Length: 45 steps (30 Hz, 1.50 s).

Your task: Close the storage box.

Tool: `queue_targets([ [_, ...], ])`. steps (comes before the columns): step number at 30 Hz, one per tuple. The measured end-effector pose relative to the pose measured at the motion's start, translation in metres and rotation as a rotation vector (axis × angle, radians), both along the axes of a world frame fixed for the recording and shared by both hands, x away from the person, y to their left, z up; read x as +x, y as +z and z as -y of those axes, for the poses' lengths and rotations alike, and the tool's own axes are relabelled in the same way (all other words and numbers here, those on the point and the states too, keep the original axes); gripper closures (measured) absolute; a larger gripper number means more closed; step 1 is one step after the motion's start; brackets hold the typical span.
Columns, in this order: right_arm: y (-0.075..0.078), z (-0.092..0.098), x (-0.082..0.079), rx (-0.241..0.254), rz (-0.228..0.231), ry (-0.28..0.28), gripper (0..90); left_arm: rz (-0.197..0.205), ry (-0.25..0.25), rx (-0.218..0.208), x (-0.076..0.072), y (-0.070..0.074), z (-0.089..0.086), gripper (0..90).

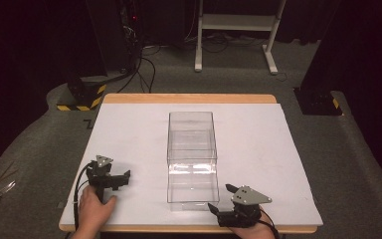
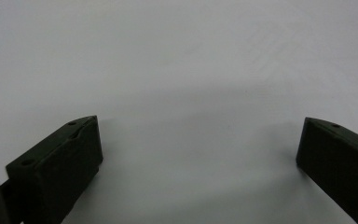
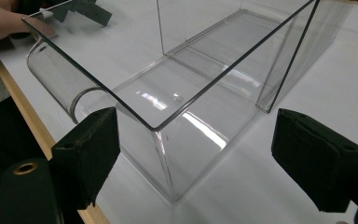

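Clear box (image 1: 191,157) upright, open top, long axis running away from person; both grippers' jaws spread.

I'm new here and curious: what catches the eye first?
A long clear plastic box, open on top, stands mid-table on the white tabletop. Near the front edge, hands hold two black claws: the left claw is open over bare table, and the right claw is open beside the box's near corner.

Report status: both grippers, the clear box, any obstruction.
Left gripper open, over bare white table. Right gripper open, facing clear box near corner, not touching. Nothing in the way.
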State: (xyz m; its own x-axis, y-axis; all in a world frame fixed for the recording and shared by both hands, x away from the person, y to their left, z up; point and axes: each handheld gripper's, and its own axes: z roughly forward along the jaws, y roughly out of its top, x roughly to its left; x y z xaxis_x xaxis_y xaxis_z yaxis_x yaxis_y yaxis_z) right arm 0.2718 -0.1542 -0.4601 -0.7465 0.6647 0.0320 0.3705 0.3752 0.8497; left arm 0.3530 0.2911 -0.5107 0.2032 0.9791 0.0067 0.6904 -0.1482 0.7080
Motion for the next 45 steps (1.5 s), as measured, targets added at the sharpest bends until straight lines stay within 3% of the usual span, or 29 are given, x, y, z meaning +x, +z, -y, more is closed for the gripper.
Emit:
queue_targets([
  [17, -0.001, -0.002, 0.009, 0.005, -0.001, -0.033, 16.5, 0.000, 0.000, 0.000, 0.000, 0.000, 0.000, 0.5],
  [45, 0.001, -0.016, 0.019, -0.006, 0.019, -0.039, 17.0, 0.000, 0.000, 0.000, 0.000, 0.000, 0.000, 0.5],
])
